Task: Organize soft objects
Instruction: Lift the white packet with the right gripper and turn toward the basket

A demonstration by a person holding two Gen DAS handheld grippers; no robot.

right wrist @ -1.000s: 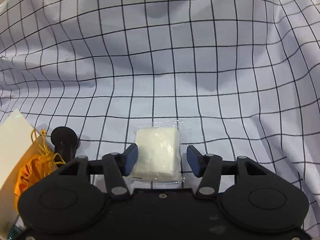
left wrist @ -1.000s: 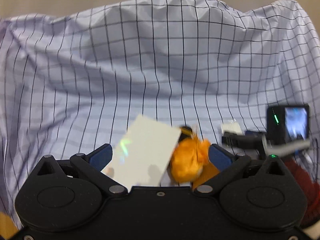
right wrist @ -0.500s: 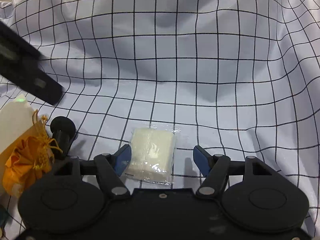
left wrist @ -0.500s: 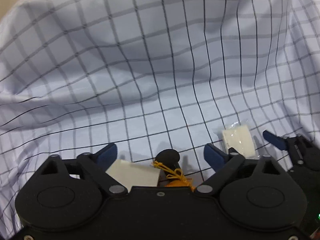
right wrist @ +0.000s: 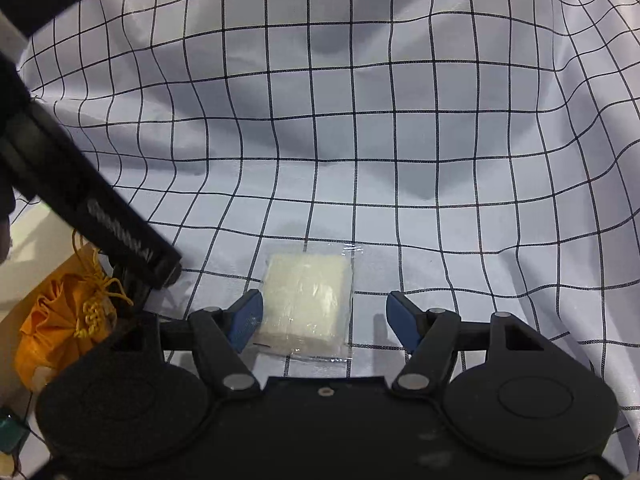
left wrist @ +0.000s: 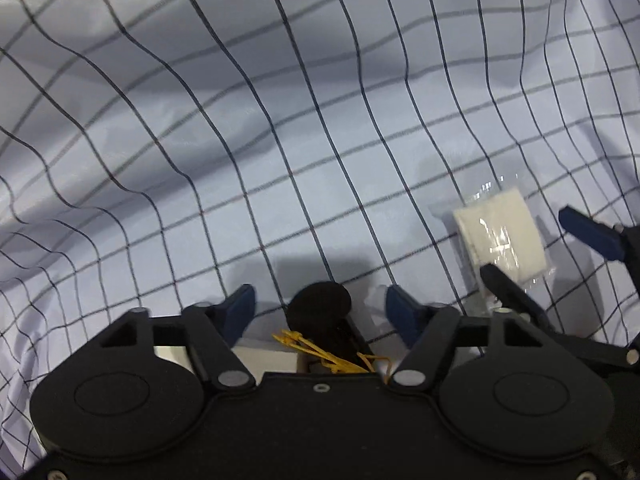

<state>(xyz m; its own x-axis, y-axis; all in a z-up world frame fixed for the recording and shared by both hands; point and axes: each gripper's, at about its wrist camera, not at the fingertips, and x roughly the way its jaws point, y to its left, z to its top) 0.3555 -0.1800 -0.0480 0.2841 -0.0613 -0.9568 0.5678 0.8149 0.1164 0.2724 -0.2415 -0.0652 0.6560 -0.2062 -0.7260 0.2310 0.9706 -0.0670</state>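
While the left gripper [left wrist: 320, 312], jaws just narrowing, straddles a black knob [left wrist: 320, 306] untouched, the right gripper [right wrist: 324, 316] stands part-open around the wrapped white pad [right wrist: 308, 300] lying on checked cloth [right wrist: 360, 140]; orange pouch [right wrist: 64, 328] alongside.

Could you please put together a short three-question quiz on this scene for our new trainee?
1. True or false: the right gripper is shut on the white wrapped pad.
2. What colour is the drawstring pouch? A red, B orange, C green.
3. What pattern does the cloth carry?

Key: 1 false, its jaws stand apart, with a gap on the right side. 2 B. 3 a black grid on white.
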